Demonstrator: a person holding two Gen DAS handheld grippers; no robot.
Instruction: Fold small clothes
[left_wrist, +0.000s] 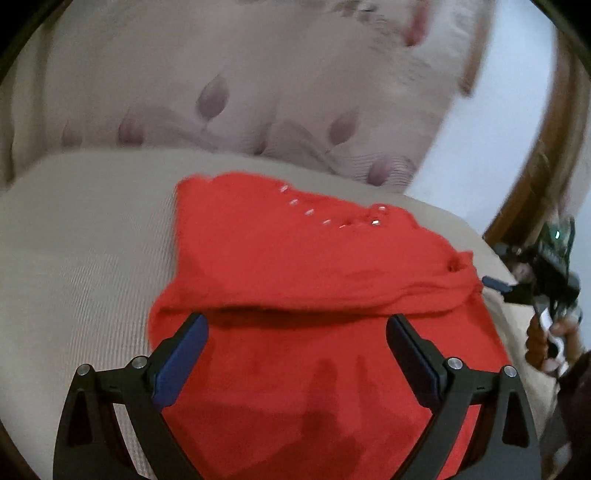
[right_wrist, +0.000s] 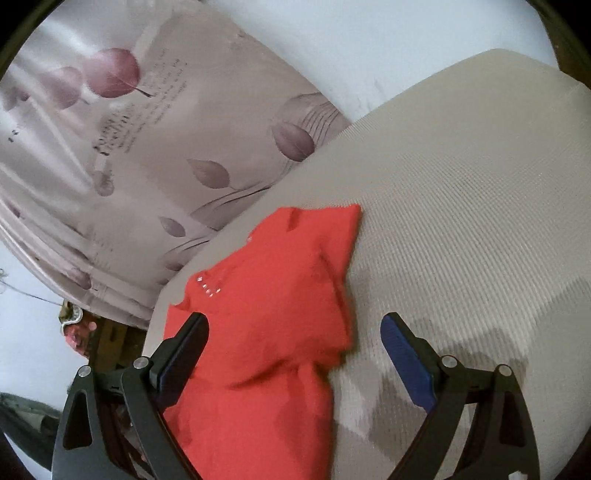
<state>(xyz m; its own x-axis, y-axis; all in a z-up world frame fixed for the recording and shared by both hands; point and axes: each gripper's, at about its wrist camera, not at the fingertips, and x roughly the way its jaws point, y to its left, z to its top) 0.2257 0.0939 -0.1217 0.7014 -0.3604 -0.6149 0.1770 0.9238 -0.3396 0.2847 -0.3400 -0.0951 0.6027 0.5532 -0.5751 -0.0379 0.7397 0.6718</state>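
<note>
With left gripper (left_wrist: 297, 328) and right gripper (right_wrist: 293, 328) both spread wide over it, ungripped, the half-folded red knit studded garment (left_wrist: 295, 258) could be bunched if only one layer is pinched.

a small red knit garment (left_wrist: 295, 266) with a row of silver studs (left_wrist: 325, 214) lies folded on a beige ribbed cushion (left_wrist: 85, 240). the left gripper (left_wrist: 297, 325), jaws spread wide, hovers above its near half. at three o'clock, the right gripper (left_wrist: 496, 284) meets the garment's edge. a leaf-print mauve curtain (left_wrist: 240, 92) hangs at twelve.
</note>
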